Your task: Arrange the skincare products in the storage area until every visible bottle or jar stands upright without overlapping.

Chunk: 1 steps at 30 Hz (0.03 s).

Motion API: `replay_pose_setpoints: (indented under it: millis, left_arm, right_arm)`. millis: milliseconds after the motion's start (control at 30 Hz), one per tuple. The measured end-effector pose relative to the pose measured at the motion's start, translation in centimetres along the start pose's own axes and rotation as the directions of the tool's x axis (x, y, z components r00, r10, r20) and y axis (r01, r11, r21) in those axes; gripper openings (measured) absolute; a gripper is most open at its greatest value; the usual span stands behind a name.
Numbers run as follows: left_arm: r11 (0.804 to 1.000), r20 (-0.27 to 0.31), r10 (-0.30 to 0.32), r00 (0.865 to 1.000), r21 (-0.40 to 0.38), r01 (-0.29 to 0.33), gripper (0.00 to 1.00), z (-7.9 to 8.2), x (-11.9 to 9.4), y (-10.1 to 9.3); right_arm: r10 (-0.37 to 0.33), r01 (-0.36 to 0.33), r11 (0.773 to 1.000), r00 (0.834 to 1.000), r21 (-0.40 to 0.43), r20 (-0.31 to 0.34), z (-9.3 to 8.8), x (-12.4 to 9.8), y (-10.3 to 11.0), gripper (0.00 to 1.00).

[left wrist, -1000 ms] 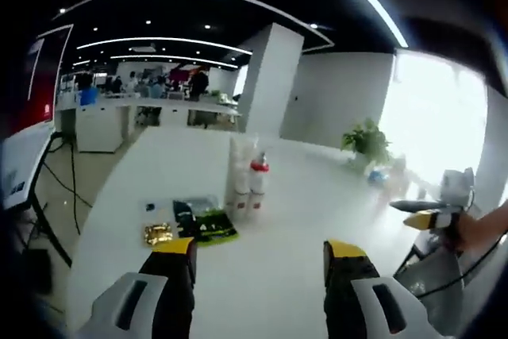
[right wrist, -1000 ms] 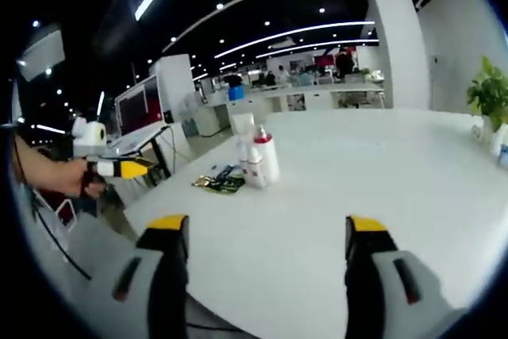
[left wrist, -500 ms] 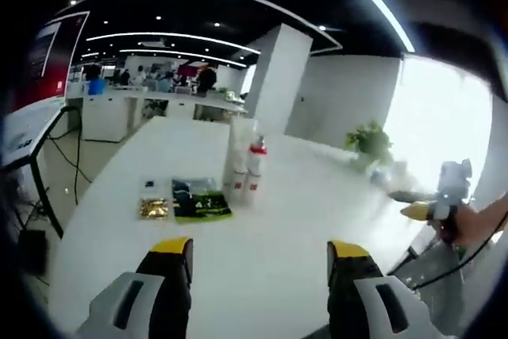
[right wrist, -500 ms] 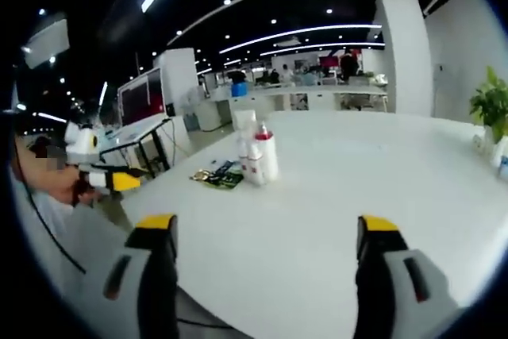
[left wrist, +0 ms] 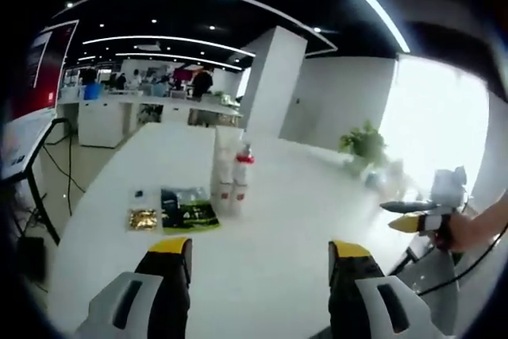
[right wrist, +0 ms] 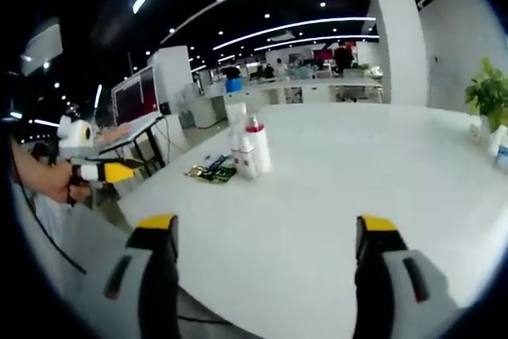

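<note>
Standing far ahead of both wide-open tongs, left gripper [left wrist: 252, 253] and right gripper [right wrist: 265, 233], white bottles [left wrist: 228, 171] huddle beside flat packets [left wrist: 176, 209].

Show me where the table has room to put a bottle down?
The white table is bare between both grippers' open jaws and the standing bottles, and from the bottles across to the potted plant. It is crowded only where the flat packets lie right beside the bottles.
</note>
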<state>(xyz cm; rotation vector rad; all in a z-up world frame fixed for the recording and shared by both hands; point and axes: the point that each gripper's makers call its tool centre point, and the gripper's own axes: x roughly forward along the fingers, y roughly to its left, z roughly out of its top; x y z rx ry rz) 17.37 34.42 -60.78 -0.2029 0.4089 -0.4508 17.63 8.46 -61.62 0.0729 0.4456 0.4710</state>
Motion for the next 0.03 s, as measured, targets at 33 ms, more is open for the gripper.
replay_pose_setpoints:
  millis: [33]
  left_arm:
    - [1.0,0.001,0.004,1.0,-0.007,-0.004,0.72,-0.02,-0.03,-0.06]
  right_arm:
    - [-0.003,0.003,1.0,1.0,0.012,0.001,-0.02,-0.06,-0.16,0.94]
